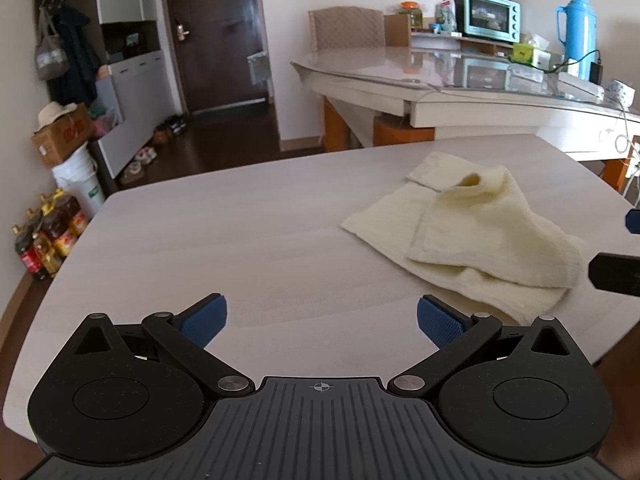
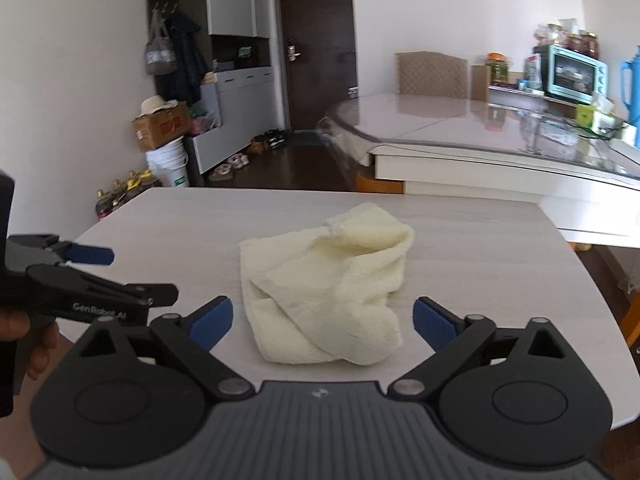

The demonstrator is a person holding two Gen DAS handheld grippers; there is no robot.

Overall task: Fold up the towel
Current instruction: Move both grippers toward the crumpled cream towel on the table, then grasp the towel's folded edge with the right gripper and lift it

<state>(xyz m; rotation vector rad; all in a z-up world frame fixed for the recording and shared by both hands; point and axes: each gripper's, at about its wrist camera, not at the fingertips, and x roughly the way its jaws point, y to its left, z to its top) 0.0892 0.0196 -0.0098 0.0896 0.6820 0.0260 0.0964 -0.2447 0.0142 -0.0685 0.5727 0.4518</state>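
Crumpled cream towel (image 2: 328, 284) lying in a heap on the pale table (image 2: 480, 248), untouched. My right gripper (image 2: 323, 320) and left gripper (image 1: 322, 320) both stand wide apart, empty. I should first seek two adjacent corners, then spread it flat.

Soft daylight is reflected as glare on the far glass table (image 1: 440, 64); edges are bent, corners darkened.

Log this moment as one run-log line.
towel: crumpled on table, unfolded | left gripper: open, empty | right gripper: open, empty, towel ahead
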